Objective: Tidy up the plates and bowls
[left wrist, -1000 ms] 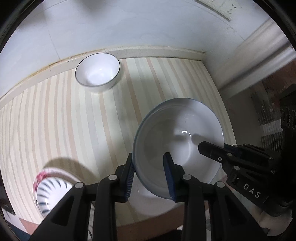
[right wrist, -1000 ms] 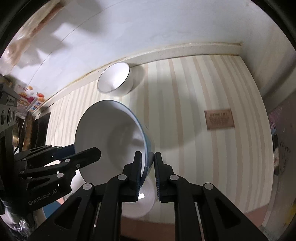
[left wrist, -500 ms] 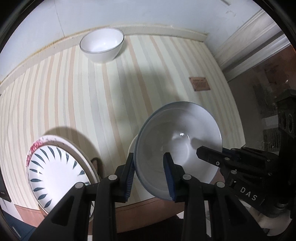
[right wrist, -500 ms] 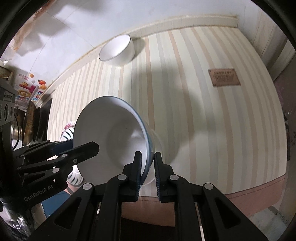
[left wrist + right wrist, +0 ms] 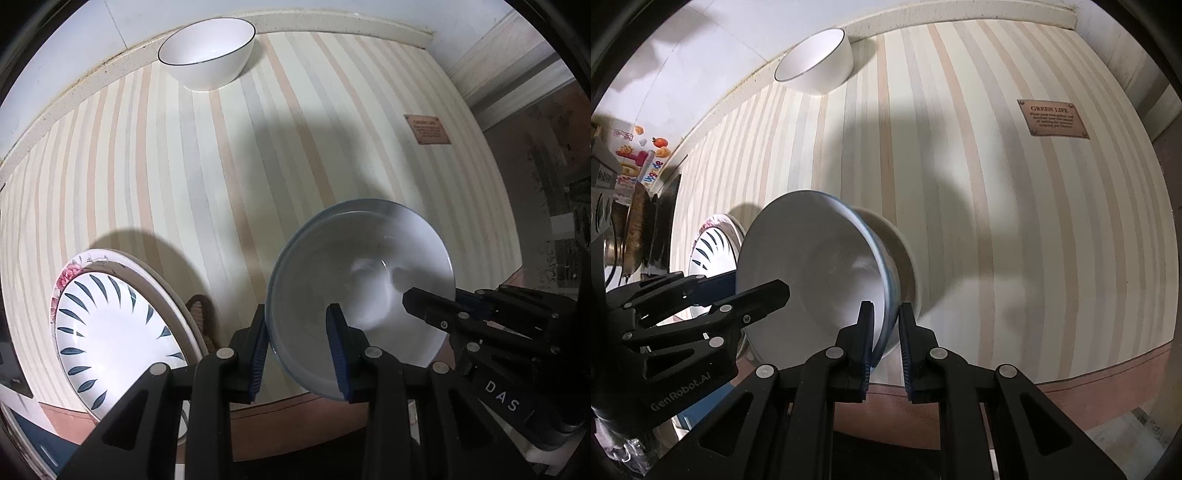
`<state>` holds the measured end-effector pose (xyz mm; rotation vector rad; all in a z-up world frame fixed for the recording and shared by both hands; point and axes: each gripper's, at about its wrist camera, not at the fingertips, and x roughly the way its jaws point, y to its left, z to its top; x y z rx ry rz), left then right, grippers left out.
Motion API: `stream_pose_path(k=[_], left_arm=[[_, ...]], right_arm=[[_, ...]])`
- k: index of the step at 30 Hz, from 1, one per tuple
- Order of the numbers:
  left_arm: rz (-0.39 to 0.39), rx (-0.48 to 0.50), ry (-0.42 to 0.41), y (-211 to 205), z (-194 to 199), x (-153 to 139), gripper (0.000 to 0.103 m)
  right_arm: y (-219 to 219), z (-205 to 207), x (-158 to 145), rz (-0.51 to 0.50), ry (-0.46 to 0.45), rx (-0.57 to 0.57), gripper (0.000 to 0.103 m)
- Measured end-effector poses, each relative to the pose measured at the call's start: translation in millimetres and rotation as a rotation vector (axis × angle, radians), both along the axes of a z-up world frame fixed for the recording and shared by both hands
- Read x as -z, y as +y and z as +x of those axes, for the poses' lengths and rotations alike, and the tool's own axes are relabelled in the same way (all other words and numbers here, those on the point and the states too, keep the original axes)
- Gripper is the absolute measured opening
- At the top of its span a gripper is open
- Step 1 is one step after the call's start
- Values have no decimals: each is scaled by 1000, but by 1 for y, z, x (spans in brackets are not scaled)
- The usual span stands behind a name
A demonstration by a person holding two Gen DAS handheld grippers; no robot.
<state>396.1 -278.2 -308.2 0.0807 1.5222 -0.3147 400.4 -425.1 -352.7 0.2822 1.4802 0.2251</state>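
Gripping the blue-rimmed bowl (image 5: 369, 273) from two sides, we hold it tilted above the near part of the striped tablecloth (image 5: 221, 166), its white inside facing the cameras. Our left gripper (image 5: 299, 347) pinches the rim on one side, one pad inside the bowl and one outside; our right gripper (image 5: 884, 345) has its jaws pressed nearly together on the thin rim at the opposite side. In the right wrist view the bowl's foot points away toward the cloth, and we cannot tell whether it touches anything beneath. Just beside the bowl, toward the left gripper's side, lies a leaf-patterned plate (image 5: 110, 332) stacked on a floral-edged plate (image 5: 74, 271) near the table's front edge. Well apart, at the far edge against the wall, stands a small white bowl (image 5: 208, 51) with a dark rim. A brown label (image 5: 1052, 118) is on the cloth toward the right.
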Motion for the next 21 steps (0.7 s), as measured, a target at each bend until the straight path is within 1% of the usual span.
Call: stream_pose_path(k=[8, 11, 21], left_arm=[[19, -1, 5, -4, 0, 6, 28], [13, -11, 4, -3, 0, 6, 28], [15, -14, -15, -4, -2, 1, 28]], right_arm=[[1, 4, 3, -9, 17, 5, 16], [-1, 5, 2, -17, 18, 12, 19], [-4, 2, 0, -3, 30, 1, 19]])
